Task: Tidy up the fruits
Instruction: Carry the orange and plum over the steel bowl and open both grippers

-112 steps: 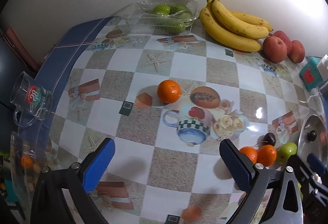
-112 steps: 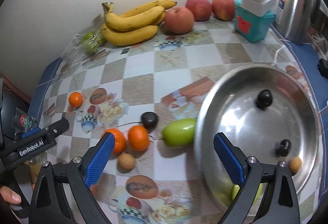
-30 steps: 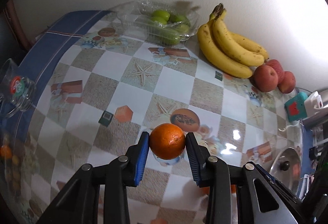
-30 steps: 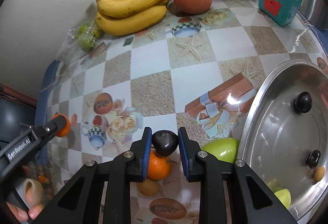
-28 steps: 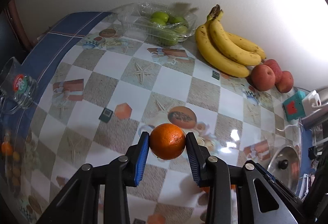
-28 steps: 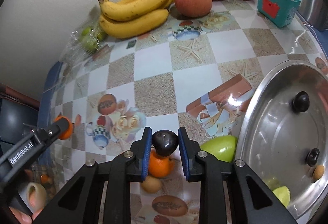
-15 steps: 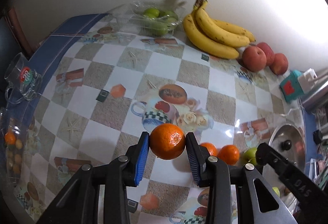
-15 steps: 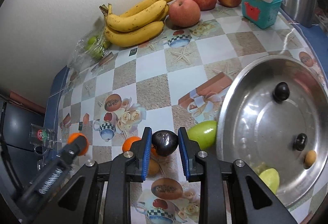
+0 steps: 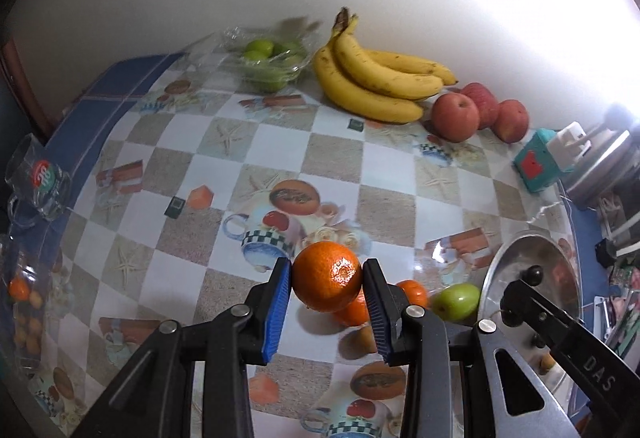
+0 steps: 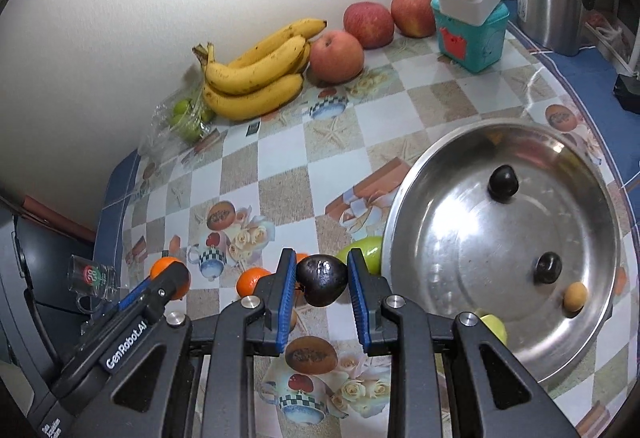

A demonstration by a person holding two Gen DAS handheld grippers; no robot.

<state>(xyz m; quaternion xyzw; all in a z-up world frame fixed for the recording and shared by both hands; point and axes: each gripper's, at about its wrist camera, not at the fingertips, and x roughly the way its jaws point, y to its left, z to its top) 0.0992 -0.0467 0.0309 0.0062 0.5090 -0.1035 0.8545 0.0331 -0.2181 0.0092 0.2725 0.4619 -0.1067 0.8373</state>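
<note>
Gripping a round orange tangerine (image 9: 327,276) between its blue pads, the left hand-held gripper (image 9: 326,288) sits low in the middle of the left wrist frame, and the fruit is raised above the checked, glossy counter (image 9: 280,141). Under it, a little to the right, two more small oranges (image 9: 414,292) lie on the counter beside a green oval fruit (image 9: 456,301).

The right hand-held gripper (image 10: 322,288) is closed on a dark, almost black plum-like fruit (image 10: 321,280), low in the middle of the right wrist frame and also off the surface. At the right of that frame stands a wide stainless steel bowl (image 10: 448,238); inside it lie two dark fruits (image 10: 503,183), one small tan fruit (image 10: 575,297) and a pale green fruit (image 10: 495,326) at the lower rim.

Along the white wall in the upper part lie a bunch of yellow bananas (image 10: 256,75), three red apples (image 10: 337,55) and a clear plastic bag of green limes (image 10: 188,119).
</note>
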